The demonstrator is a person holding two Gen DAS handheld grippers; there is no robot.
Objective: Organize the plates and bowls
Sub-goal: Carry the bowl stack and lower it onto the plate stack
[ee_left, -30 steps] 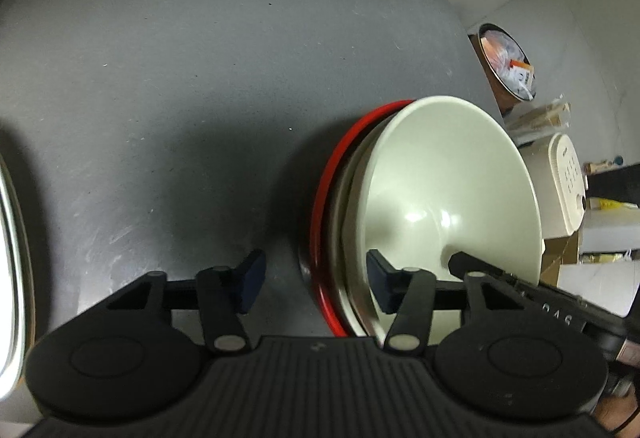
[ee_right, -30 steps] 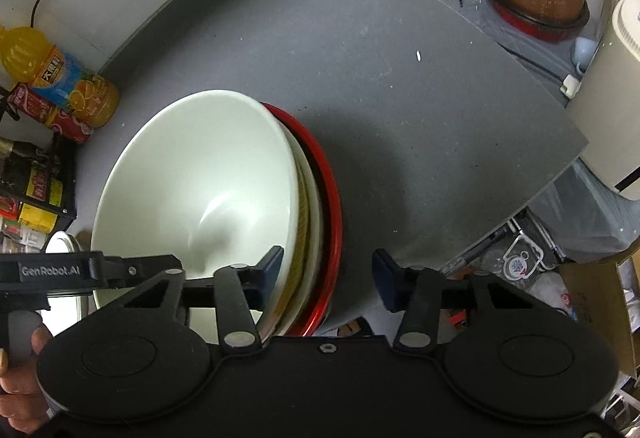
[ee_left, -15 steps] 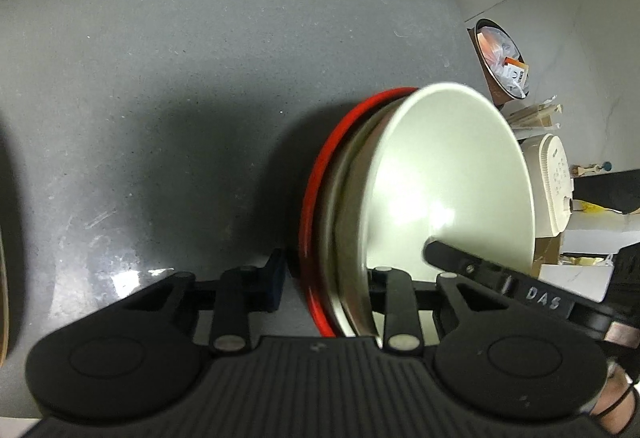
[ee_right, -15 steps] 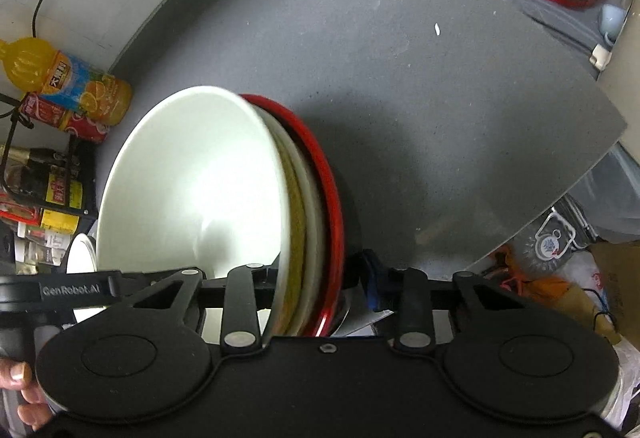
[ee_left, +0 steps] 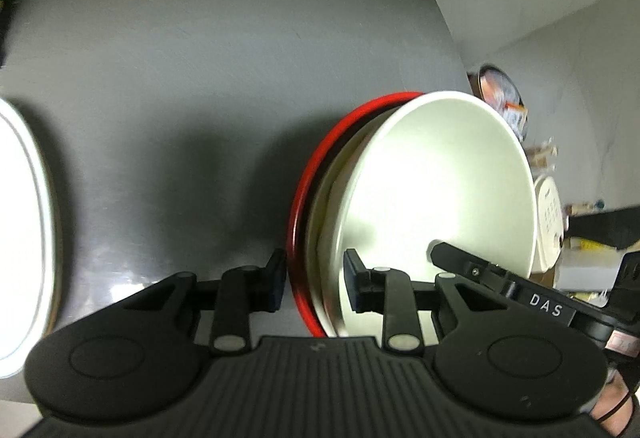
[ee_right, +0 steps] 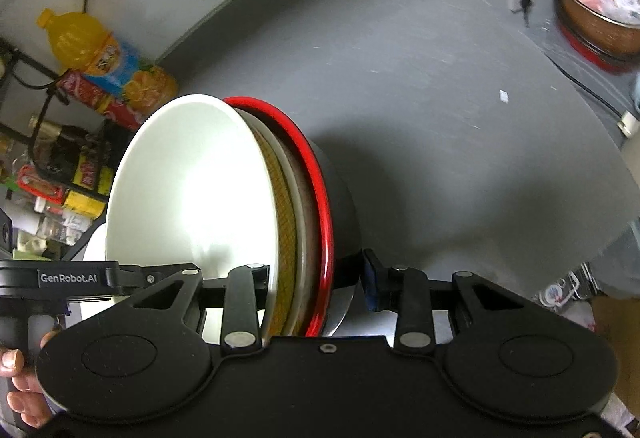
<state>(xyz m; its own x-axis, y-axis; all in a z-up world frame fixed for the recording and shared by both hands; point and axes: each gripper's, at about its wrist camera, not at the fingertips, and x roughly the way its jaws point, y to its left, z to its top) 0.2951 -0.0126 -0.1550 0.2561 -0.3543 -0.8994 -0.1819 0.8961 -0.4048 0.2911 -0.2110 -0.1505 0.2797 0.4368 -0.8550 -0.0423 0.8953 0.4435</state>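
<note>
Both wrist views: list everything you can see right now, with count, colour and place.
bowl stack: one; white bowl on top, red-rimmed bowl outermost; gripped from both sides, above the counter
counter: one, grey
white plate: one, far left
orange drink bottle: one, by the wall
food-filled pot: one, brown, right
left gripper: black, straddles the stack's rim
right gripper: black, straddles the opposite rim

Stack of nested bowls (ee_left: 436, 194) sits btwn fingers of left gripper (ee_left: 314, 280) & right gripper (ee_right: 316, 282). Grey countertop (ee_left: 200, 78) beyond. Flat white plate (ee_left: 20, 238) far left of left gripper; orange juice bottle (ee_right: 108, 58) ahead-left of right gripper.
</note>
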